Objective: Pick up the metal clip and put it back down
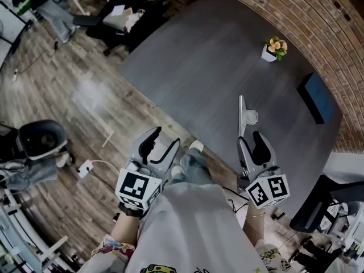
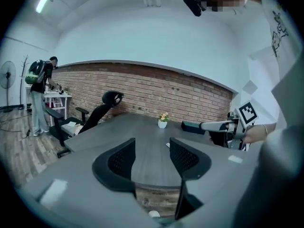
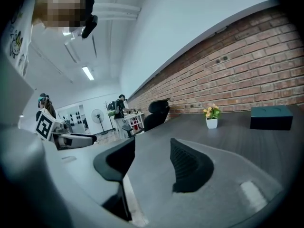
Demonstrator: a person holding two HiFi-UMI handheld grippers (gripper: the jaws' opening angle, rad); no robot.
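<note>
Approach matters: left tongs [image 2: 152, 152] and right tongs [image 3: 152, 156] gape empty; centre one over the pale speck, likely the metal clip [image 2: 168, 145], on the bench [image 1: 199, 67], then close.

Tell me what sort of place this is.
Probably an office or lab workroom. A big grey table runs along a brick wall, a black office chair stands by it on a wood-plank floor, and a standing fan is at the far side.

Flowerpot [image 1: 274, 50] left of box [image 1: 316, 98] on table [image 1: 199, 67]
</note>
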